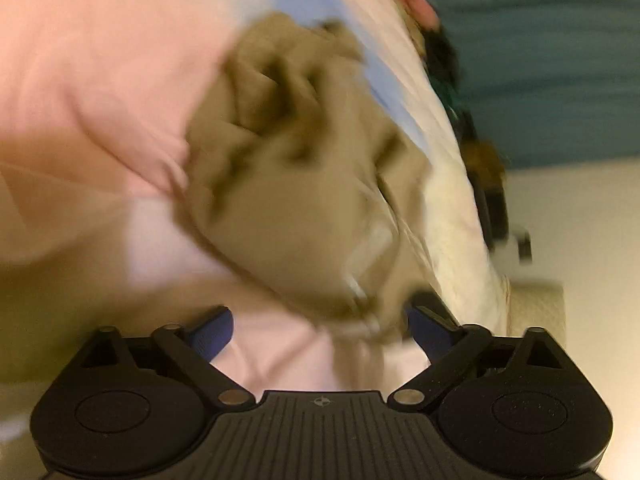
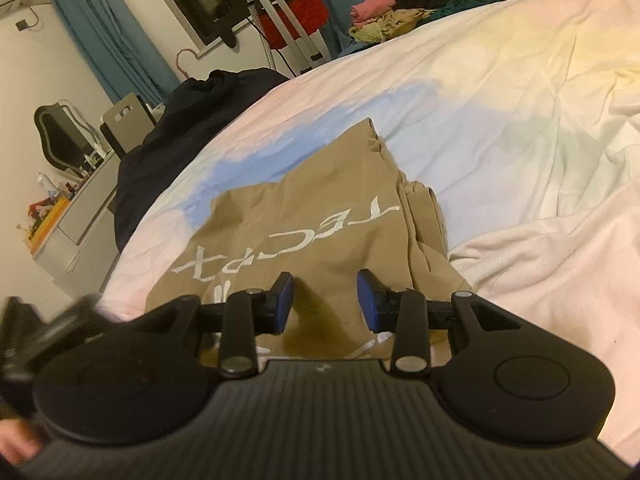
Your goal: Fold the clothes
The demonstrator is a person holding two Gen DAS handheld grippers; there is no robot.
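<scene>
A tan garment with white lettering [image 2: 320, 216] lies partly folded on the pale bed sheet [image 2: 500, 112]. My right gripper [image 2: 325, 302] is open just above its near edge, with the cloth between and below the blue pads, not pinched. In the blurred left wrist view the same tan garment [image 1: 304, 184] looks crumpled. My left gripper [image 1: 320, 330] is open wide, its near edge lying between the fingers, nothing held.
A pile of other clothes [image 2: 404, 16] lies at the far edge of the bed. A dark garment [image 2: 168, 128] hangs off the bed's left side. A desk with clutter [image 2: 68, 220], a chair [image 2: 60, 140] and blue curtains [image 2: 112, 40] stand beyond.
</scene>
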